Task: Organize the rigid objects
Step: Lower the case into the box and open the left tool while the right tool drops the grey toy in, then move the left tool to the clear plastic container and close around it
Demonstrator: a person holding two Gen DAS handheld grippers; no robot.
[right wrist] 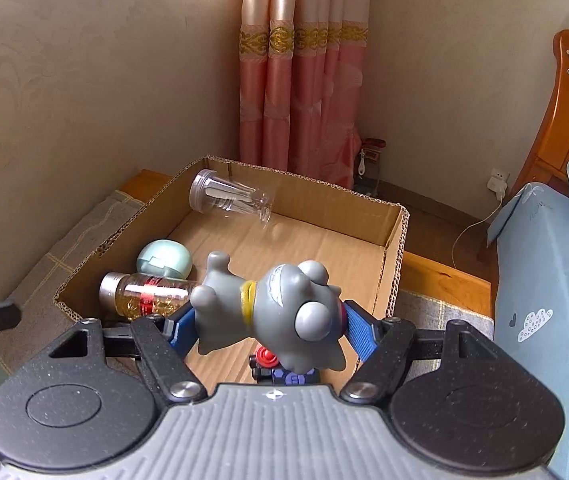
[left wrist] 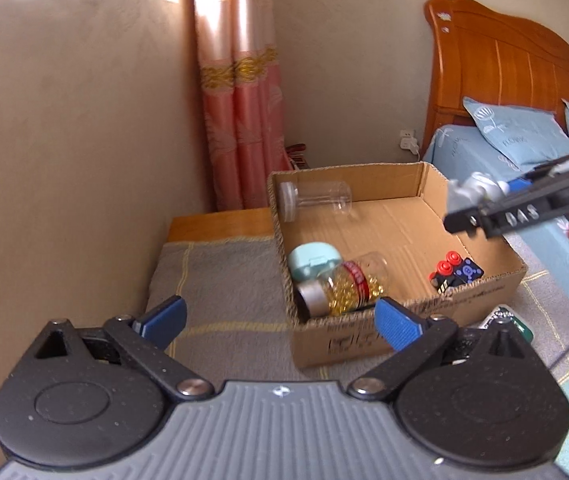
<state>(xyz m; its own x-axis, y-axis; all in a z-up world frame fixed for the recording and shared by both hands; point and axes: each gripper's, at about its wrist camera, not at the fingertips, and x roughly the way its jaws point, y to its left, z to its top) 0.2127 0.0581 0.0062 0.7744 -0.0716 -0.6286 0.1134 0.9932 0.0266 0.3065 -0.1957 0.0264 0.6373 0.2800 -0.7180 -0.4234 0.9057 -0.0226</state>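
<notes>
A bedroom corner: beige walls, a pink curtain point(right wrist: 304, 80) at the top centre, a wooden headboard point(left wrist: 496, 64) and blue bedding point(right wrist: 544, 288) on the right, and a grey checked cloth point(left wrist: 220, 292) covering the low surface.

Left wrist view, bottom of frame: the left gripper point(left wrist: 280, 320) stands spread wide, blue pads far apart, nothing between them. Its right pad sits in front of the near wall of the box point(left wrist: 336, 344), which fills the middle of the frame.

Right wrist view, lower centre: the right gripper point(right wrist: 266, 332) is clamped on a grey toy point(right wrist: 268, 308), pads pressing both sides. The toy has a yellow collar and hangs over the near part of the box.

Inside the box, nearest in the left view, a capsule bottle point(left wrist: 344, 288) lies on its side, silver cap to the left. Just behind it, touching, a mint case point(left wrist: 312, 262). At the near right corner, a dark block with red buttons point(left wrist: 456, 272). Farther back, at the far left corner, a clear jar point(left wrist: 316, 200) lies on its side against the wall.

On the right of the left view, the right gripper reaches in above the box's right edge.
</notes>
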